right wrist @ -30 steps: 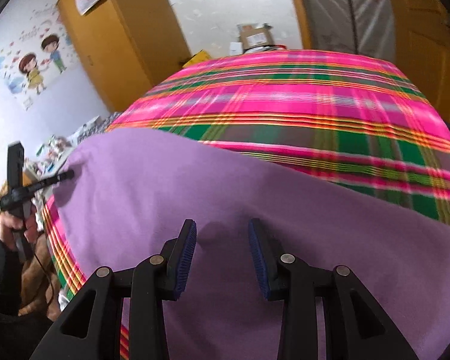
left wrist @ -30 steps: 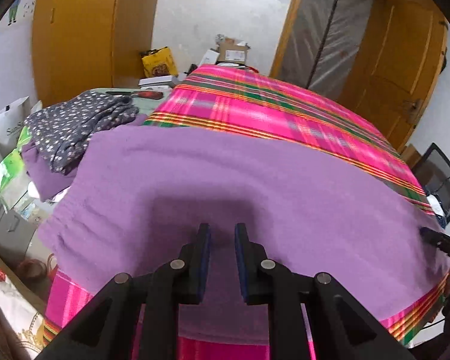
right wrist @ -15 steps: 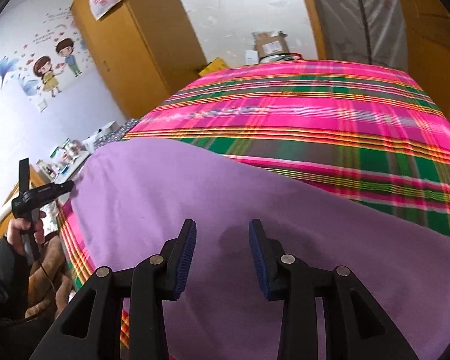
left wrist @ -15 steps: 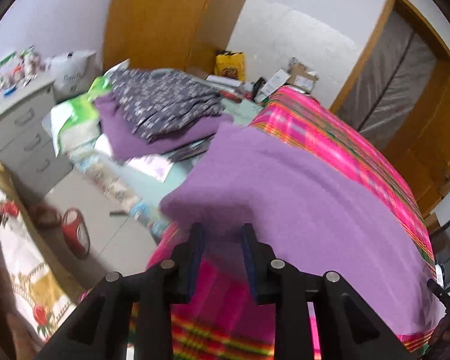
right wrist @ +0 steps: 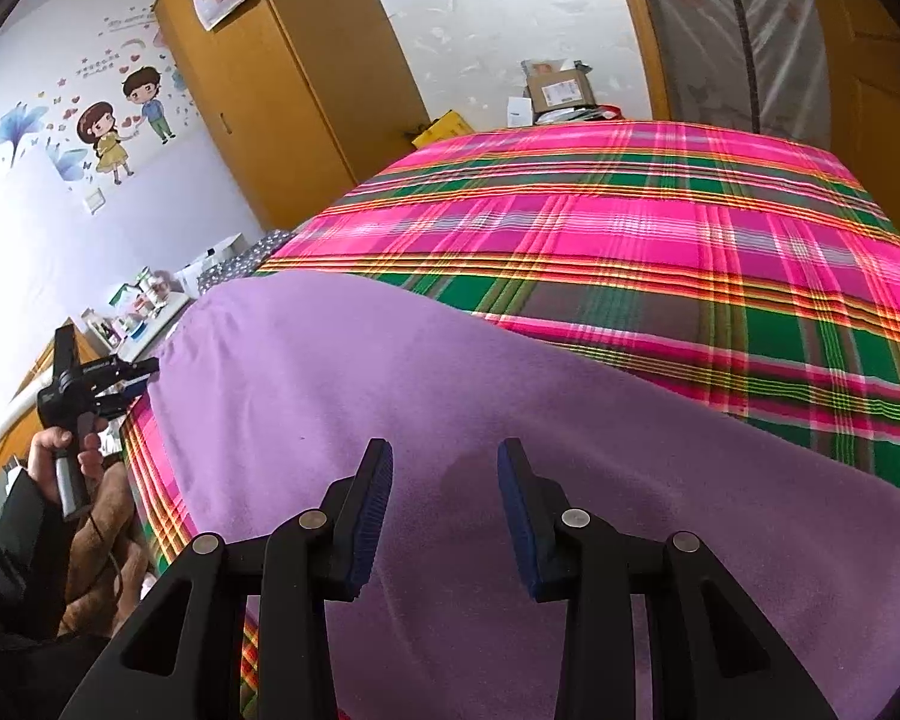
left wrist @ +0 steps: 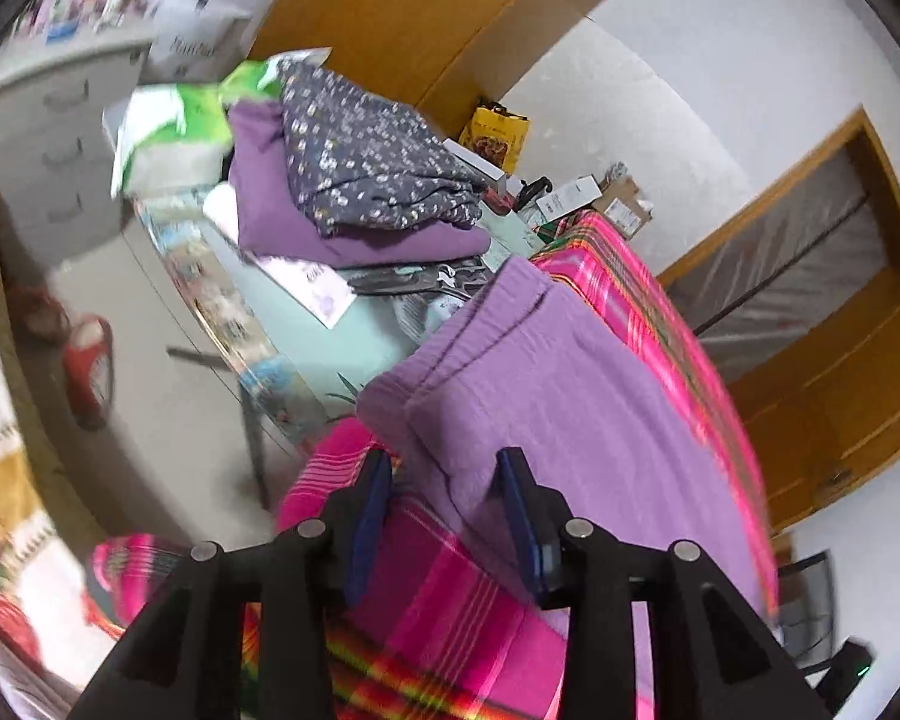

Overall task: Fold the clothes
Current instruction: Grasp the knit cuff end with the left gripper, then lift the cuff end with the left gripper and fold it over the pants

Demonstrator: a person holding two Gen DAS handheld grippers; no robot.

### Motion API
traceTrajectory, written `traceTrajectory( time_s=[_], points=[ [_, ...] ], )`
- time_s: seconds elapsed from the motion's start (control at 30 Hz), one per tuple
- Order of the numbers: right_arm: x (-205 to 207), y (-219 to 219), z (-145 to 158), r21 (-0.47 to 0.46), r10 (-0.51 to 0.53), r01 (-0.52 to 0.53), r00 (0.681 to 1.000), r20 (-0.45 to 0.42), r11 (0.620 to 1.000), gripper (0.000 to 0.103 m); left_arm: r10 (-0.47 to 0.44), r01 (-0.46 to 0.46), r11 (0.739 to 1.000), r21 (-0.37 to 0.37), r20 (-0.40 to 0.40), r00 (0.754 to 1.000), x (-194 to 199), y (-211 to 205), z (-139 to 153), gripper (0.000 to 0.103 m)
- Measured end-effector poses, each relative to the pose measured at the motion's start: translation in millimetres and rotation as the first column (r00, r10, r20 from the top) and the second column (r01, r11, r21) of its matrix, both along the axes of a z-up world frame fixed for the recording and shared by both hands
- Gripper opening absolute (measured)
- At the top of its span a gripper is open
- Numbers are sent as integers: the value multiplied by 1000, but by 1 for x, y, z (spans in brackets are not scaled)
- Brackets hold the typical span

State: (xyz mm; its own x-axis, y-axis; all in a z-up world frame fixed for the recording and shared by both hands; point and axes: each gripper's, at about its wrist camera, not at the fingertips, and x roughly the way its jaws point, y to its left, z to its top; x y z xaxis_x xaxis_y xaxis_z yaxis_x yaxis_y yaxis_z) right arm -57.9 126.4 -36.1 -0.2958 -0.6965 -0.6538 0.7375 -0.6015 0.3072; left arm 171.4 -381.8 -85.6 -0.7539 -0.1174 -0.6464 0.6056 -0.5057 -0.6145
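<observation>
Two grippers over one purple garment [right wrist: 510, 420], spread flat on a pink-and-green plaid bedspread [right wrist: 660, 228]. Left gripper [left wrist: 444, 504]: jaws opening, spread wide, the garment's corner lying just ahead and between the pad tips, not pinched. Near that corner, doubled layers and a seamed edge, slightly blurred. Below and behind the left pads, bare plaid at the bed's edge. Ahead and to the left of the left gripper, well apart from the bed: a stack of folded clothes [left wrist: 354, 180], dark floral piece on top of a purple one, beside a green-and-white bag [left wrist: 168, 126] and a grey drawer unit [left wrist: 48, 138]. Right gripper [right wrist: 444, 498]: jaws parted at a middling width, nothing between the pads, hovering over the garment's middle; contact with the cloth impossible to judge. Beyond the right gripper, open plaid up to a cardboard box [right wrist: 558, 90]. Far left of the right gripper, the left one again at the garment's corner, held in a hand [right wrist: 69, 450].
</observation>
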Motion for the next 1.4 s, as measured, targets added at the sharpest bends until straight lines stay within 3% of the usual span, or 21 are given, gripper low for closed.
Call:
traceTrajectory(
  time_s=[0.17,0.37,0.5,0.8,0.97,1.07,1.4],
  points=[
    [2,-1,4,-4,6,-7,1000,-8,1000,38,13,-7,995,97,-59,998,1,-9,-16,49],
    [5,-7,4,3,28,-28,1000,-13,1000,38,48,-13,973,228,-149,988,8,-18,-29,50],
    [6,-11,5,7,38,-38,999,-16,999,38,51,-14,977,213,-168,984,7,-15,-27,51],
    [8,-20,5,18,58,-58,998,-20,998,38,63,6,961,278,-236,970,-1,-27,-39,48],
    [8,-22,4,24,60,-59,998,-18,998,38,72,-8,974,226,-274,959,8,-24,-28,28],
    [7,-24,4,25,59,-58,998,-15,998,38,58,-8,984,181,-277,959,10,-20,-18,22],
    [7,-29,6,21,72,-71,997,-16,997,38,34,-7,996,87,-313,949,9,-5,21,17]
  ],
)
